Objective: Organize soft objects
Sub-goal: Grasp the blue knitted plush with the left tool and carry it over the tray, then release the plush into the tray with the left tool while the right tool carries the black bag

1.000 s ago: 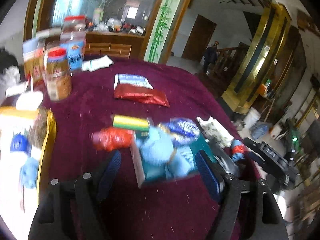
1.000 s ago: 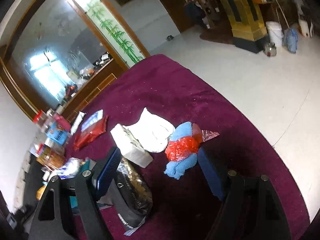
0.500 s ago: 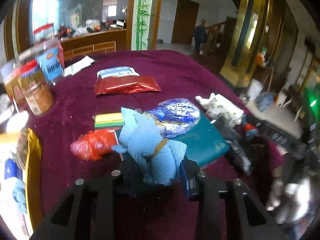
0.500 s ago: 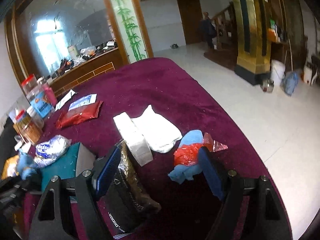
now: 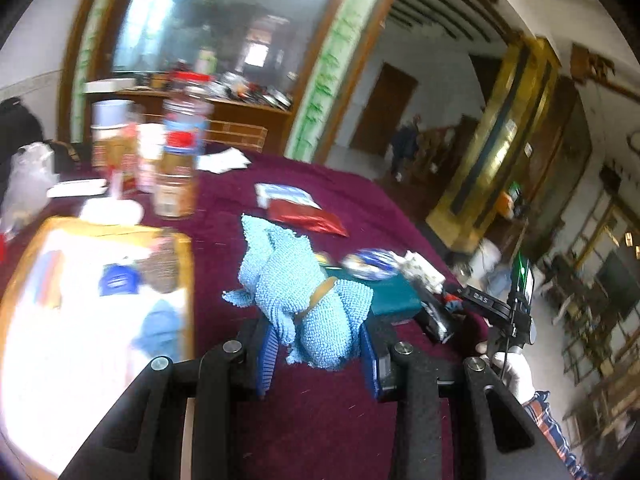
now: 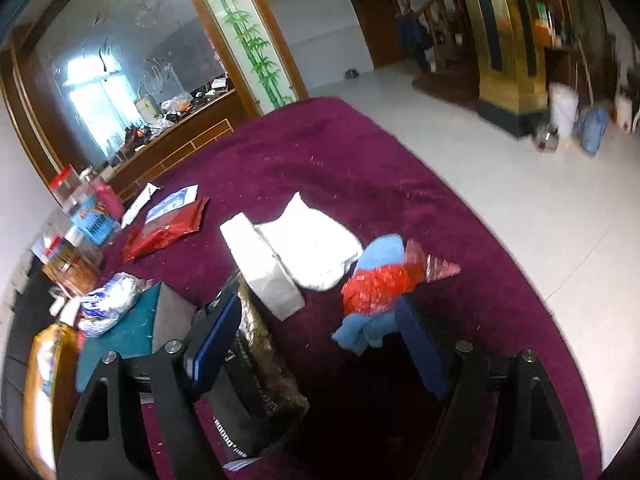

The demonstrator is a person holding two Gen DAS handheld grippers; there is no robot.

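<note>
Transport step: left tongs were clamped on the blue cloth bundle, held above the maroon surface. Next move probably needs a drop spot, maybe the yellow-rimmed tray just left. Right tongs sat released, nothing gripped, the red-and-blue bundle lying between their tips.

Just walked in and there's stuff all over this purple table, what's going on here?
A person is sorting soft things with two handheld grippers. The left gripper is shut on a fluffy blue cloth. The right gripper is open and empty, near a blue cloth bundle in red plastic lying on the tablecloth.
</note>
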